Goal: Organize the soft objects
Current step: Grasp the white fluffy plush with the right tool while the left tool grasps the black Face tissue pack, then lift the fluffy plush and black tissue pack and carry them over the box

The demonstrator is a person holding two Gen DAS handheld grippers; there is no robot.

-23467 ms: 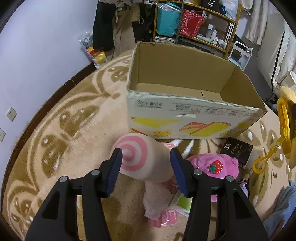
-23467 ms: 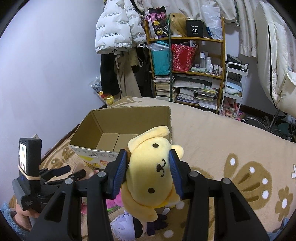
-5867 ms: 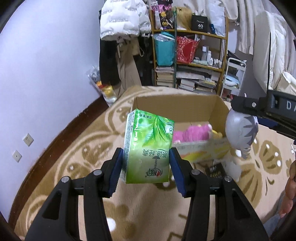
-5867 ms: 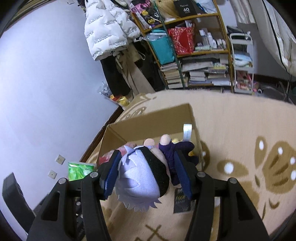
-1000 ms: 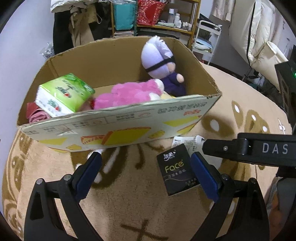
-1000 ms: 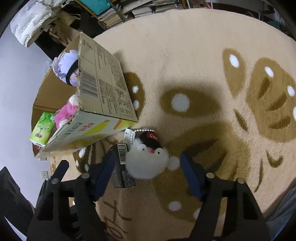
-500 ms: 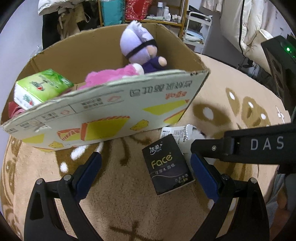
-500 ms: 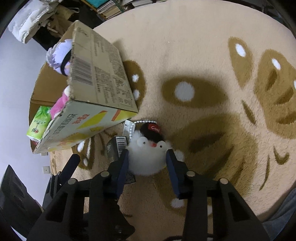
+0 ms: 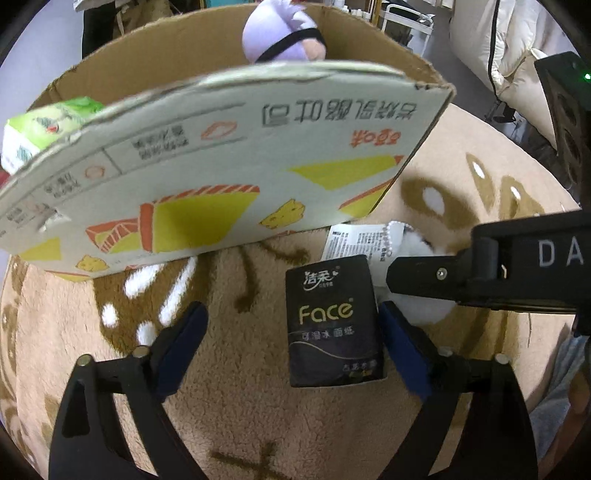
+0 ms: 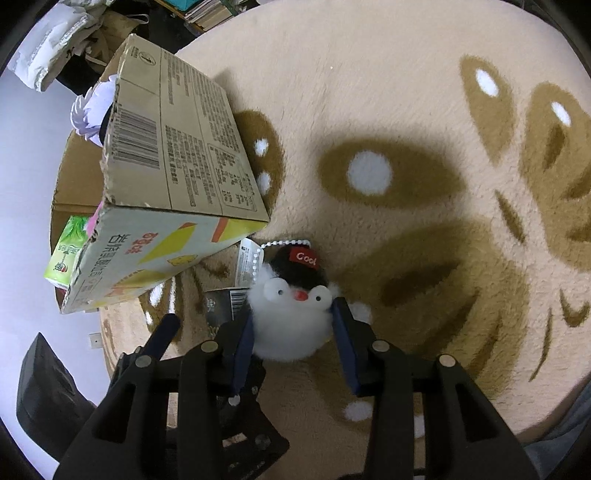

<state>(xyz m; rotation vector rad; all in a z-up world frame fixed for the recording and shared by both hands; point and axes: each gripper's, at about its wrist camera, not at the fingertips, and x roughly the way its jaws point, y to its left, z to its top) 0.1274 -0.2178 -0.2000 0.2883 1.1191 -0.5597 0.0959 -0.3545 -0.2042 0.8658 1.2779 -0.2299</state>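
Note:
A black "Face" tissue pack (image 9: 334, 321) lies on the carpet between the fingers of my open left gripper (image 9: 291, 328), close to the right finger. My right gripper (image 10: 293, 325) is shut on a white fluffy penguin plush (image 10: 291, 314) with a black "Cool" cap, a bead chain and a tag, resting on the carpet. The penguin plush (image 9: 424, 243) shows white behind the right gripper's arm in the left wrist view. The cardboard box (image 9: 229, 155) stands just behind, holding a purple-haired doll (image 9: 284, 33) and a green tissue pack (image 9: 40, 129).
The box (image 10: 173, 177) sits left of the penguin in the right wrist view, with the green pack (image 10: 64, 254) inside. Beige patterned carpet (image 10: 406, 147) stretches to the right. Shelves and hanging clothes stand at the back.
My left gripper has moved lower and closer, with the black tissue pack now between its fingers. My right gripper has closed in on the penguin plush.

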